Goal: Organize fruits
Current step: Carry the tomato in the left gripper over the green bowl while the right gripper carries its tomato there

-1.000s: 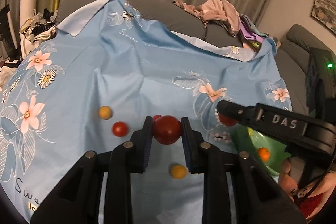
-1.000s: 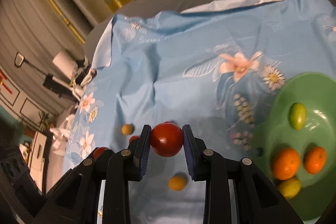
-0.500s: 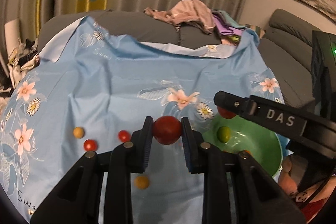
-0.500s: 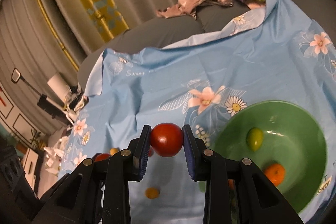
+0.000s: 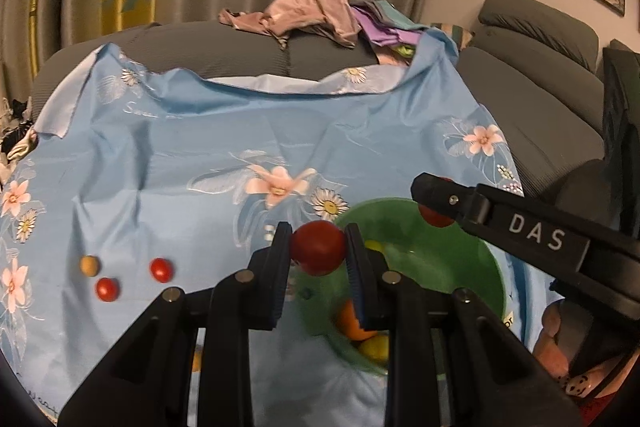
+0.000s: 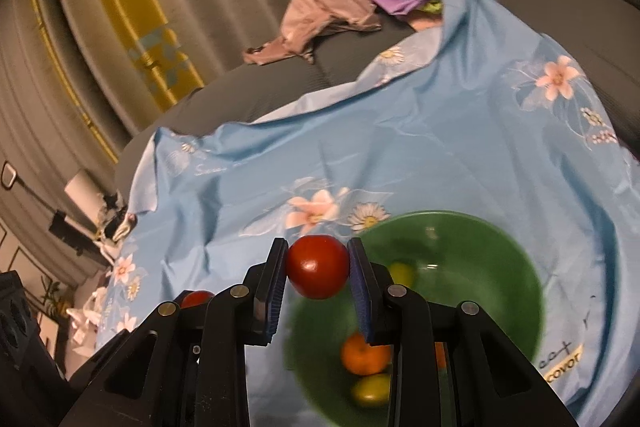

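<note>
My left gripper [image 5: 318,251] is shut on a red tomato [image 5: 318,247], held above the near left rim of the green bowl [image 5: 472,259]. My right gripper [image 6: 318,269] is shut on another red tomato [image 6: 318,266] above the same bowl [image 6: 500,267]; it shows from the side in the left wrist view [image 5: 434,205]. The bowl holds an orange [image 6: 364,354], a yellow-green fruit [image 6: 370,389] and a lime [image 6: 402,271]. Two small red tomatoes [image 5: 161,269] [image 5: 107,289] and a yellow fruit [image 5: 89,265] lie on the blue flowered cloth [image 5: 200,167].
The cloth covers a grey sofa [image 5: 240,47]. A pile of clothes [image 5: 312,11] lies at the back. More sofa cushions [image 5: 540,75] stand at the right. A person's hand [image 5: 556,351] holds the right gripper at the lower right.
Both grippers have moved right with their tomatoes and now hang over the green bowl. The loose fruits on the cloth have shifted to the left of the view.
</note>
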Motion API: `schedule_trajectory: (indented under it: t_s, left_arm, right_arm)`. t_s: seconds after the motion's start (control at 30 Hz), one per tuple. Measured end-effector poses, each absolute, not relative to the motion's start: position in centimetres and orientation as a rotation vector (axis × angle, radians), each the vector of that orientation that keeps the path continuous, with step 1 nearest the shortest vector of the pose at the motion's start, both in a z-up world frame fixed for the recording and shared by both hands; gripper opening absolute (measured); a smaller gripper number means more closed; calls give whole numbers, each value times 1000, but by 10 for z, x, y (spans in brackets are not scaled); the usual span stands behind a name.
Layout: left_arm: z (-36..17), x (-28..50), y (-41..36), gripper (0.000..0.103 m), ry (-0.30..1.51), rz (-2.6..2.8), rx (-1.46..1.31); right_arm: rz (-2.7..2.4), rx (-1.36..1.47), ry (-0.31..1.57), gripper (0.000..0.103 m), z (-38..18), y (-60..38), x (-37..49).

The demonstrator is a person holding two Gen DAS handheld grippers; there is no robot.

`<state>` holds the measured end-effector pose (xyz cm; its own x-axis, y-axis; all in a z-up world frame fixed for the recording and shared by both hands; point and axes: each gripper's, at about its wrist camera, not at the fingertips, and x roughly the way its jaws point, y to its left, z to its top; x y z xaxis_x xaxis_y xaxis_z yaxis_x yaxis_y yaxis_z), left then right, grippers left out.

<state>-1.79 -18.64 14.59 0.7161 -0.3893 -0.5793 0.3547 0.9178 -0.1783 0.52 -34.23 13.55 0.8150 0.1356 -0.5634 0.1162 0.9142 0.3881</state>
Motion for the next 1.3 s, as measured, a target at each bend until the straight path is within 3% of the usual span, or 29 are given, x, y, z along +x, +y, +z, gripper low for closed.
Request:
schedule_trajectory:
  t_s: [0.53,1.3]
  left_arm:
    - [115,-3,-249,27,762,-478,2]
    - [81,8,-266,27,875,-493,29]
  right_arm:
    - [-86,463,716,31,109,-399,6]
    - [-141,404,849,31,82,-408,23]
